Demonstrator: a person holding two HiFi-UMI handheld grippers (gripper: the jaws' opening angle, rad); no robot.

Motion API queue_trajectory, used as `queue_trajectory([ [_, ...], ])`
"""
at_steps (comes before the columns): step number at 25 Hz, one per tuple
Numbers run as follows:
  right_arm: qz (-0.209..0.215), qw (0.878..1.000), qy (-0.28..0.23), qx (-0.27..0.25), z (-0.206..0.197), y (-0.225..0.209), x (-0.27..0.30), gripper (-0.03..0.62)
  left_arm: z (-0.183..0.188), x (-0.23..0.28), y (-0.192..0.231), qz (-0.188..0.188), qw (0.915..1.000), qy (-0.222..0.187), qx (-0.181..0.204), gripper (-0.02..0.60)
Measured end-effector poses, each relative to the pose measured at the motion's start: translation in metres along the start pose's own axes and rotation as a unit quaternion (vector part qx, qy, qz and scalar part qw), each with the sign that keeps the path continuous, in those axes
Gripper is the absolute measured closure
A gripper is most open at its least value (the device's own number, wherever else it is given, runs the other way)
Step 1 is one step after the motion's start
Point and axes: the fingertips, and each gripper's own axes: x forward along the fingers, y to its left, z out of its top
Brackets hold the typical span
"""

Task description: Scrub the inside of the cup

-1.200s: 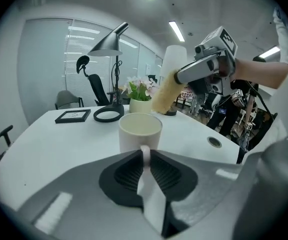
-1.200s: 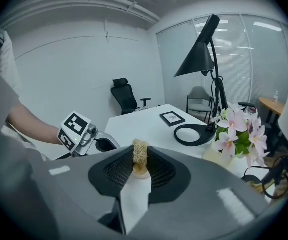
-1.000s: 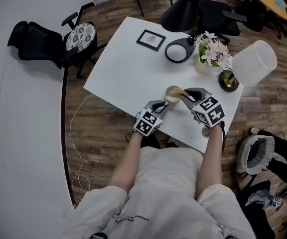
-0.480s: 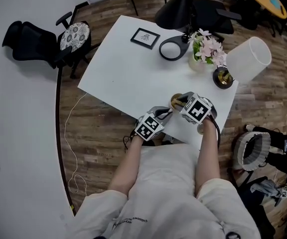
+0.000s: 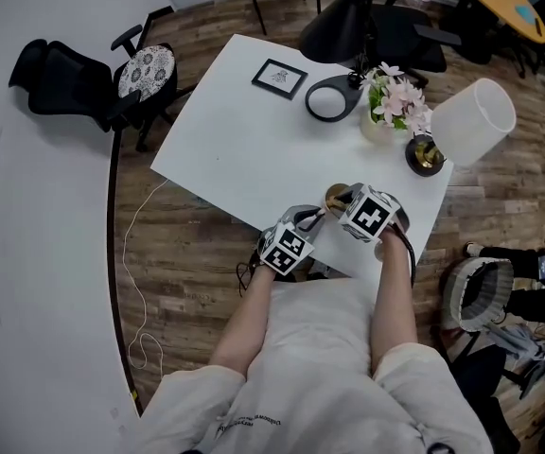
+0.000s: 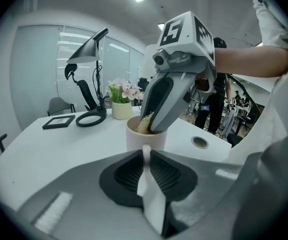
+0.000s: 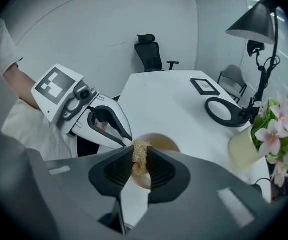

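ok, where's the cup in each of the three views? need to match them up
Head view: cup lower centre, at the near edge of the table.
Left gripper view: centre, just beyond the jaws, which pinch its handle.
Right gripper view: lower centre, rim just beyond the jaws and the scrub pad they hold.
Shared landmark: pot of pink flowers.

A white surface (image 5: 244,140) sits in the middle. Near its front edge, a small cup (image 5: 333,195) stands between two tongs. The left tongs (image 5: 316,216) reach its near side. The right tongs (image 5: 343,198) lean over its top. A picture frame (image 5: 280,77), a black lamp (image 5: 334,31) and pink flowers (image 5: 400,97) stand along the far edge. A white lampshade (image 5: 474,119) is at the right corner.
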Motion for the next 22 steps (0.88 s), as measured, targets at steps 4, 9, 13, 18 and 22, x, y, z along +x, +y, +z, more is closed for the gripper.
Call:
queue_trajectory([
  [4,-0.004,1.000,-0.004,0.012,-0.0003,-0.0034,0.0032,0.496,0.0004,0.0019,-0.0005,0.000,1.0000,0.002,-0.002,0.535],
  [9,0.011,0.998,-0.036,0.053,-0.0005,-0.0024,0.0025,0.497,-0.0006,0.0003,-0.0010,0.007,0.9999,0.010,-0.003,0.537],
  [13,0.025,0.994,-0.065,0.082,0.0003,-0.0025,0.0011,0.497,0.0006,-0.0006,0.0013,0.015,0.9998,0.015,0.000,0.535],
  [18,0.022,0.995,-0.060,0.080,0.0016,-0.0036,0.0032,0.496,0.0020,0.0043,0.0007,0.013,0.9998,0.013,0.001,0.522],
  [22,0.018,0.995,-0.059,0.081,0.0017,-0.0040,0.0049,0.496,0.0014,0.0072,-0.0007,0.017,0.9997,0.015,0.008,0.518],
])
